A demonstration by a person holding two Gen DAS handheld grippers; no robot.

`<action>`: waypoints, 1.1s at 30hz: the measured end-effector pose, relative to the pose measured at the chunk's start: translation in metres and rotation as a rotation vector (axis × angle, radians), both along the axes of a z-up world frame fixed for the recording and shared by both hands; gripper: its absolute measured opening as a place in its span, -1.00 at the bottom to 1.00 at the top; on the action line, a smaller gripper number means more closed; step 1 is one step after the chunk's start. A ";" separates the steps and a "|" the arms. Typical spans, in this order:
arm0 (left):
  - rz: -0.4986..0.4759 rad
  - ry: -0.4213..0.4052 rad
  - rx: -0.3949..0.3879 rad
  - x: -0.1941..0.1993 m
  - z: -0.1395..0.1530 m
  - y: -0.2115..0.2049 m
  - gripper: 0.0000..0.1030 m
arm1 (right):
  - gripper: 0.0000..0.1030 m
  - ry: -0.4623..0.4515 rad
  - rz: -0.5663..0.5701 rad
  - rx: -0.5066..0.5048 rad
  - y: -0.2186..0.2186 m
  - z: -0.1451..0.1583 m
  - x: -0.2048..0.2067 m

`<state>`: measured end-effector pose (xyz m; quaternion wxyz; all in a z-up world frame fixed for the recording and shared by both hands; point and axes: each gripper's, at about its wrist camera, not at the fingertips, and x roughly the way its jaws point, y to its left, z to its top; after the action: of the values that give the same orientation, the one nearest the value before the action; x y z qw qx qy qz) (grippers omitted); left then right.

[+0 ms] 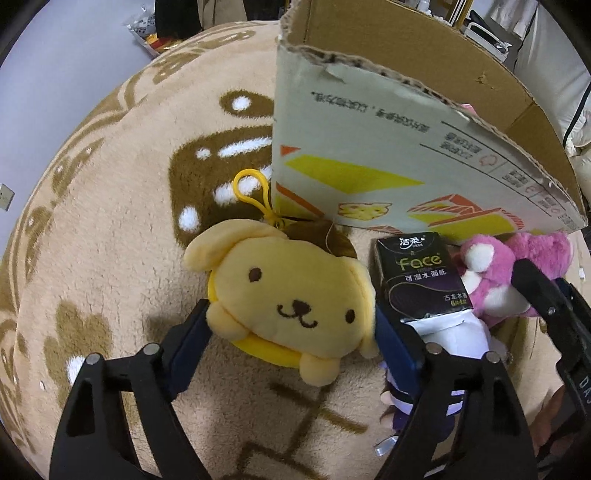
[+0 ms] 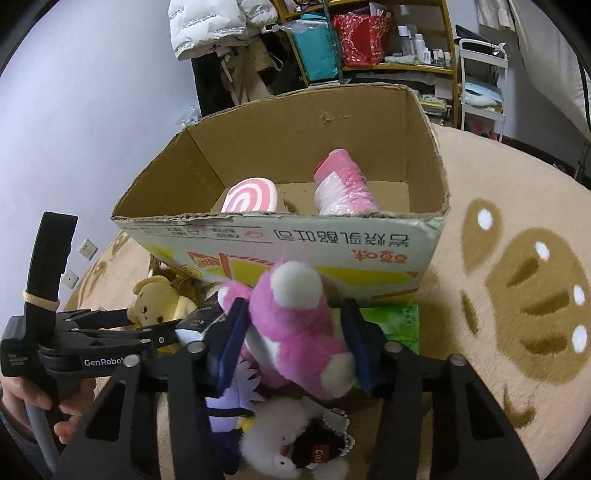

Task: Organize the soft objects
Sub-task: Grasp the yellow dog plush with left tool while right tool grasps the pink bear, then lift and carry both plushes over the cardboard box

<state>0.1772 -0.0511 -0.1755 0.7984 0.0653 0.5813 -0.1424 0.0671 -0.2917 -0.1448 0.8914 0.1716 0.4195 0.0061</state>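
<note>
The left gripper [image 1: 291, 332] has its pads pressed on both sides of the yellow dog plush [image 1: 284, 291], which lies on the beige rug [image 1: 110, 240]. The right gripper [image 2: 291, 343] squeezes the pink bear plush [image 2: 295, 325] just before the cardboard box [image 2: 280, 236]. Both toys look light and squashy; a mid-body pinch should hold best.

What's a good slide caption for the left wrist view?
Left gripper closes on a yellow dog plush beside the cardboard box.

Cluttered yellow shelf [image 2: 388, 48] and white puffer jacket [image 2: 218, 22] behind.
</note>
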 end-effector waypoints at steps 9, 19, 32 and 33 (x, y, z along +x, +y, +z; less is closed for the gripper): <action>-0.023 -0.088 0.081 -0.017 0.011 -0.013 0.56 | -0.31 -0.049 -0.013 -0.086 0.005 0.014 -0.012; 0.046 -0.161 0.067 -0.049 0.048 0.006 0.56 | -0.32 -0.112 -0.050 -0.154 0.005 0.042 -0.038; 0.065 -0.358 0.022 -0.095 0.107 0.022 0.56 | -0.32 -0.309 -0.128 -0.268 0.006 0.112 -0.082; 0.071 -0.383 0.024 -0.099 0.112 0.023 0.56 | -0.33 -0.321 -0.132 -0.274 0.007 0.115 -0.084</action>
<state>0.0780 -0.0285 -0.0632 0.8982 0.0804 0.4223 -0.0921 -0.0168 -0.2843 -0.0293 0.9602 0.0728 0.2569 -0.0821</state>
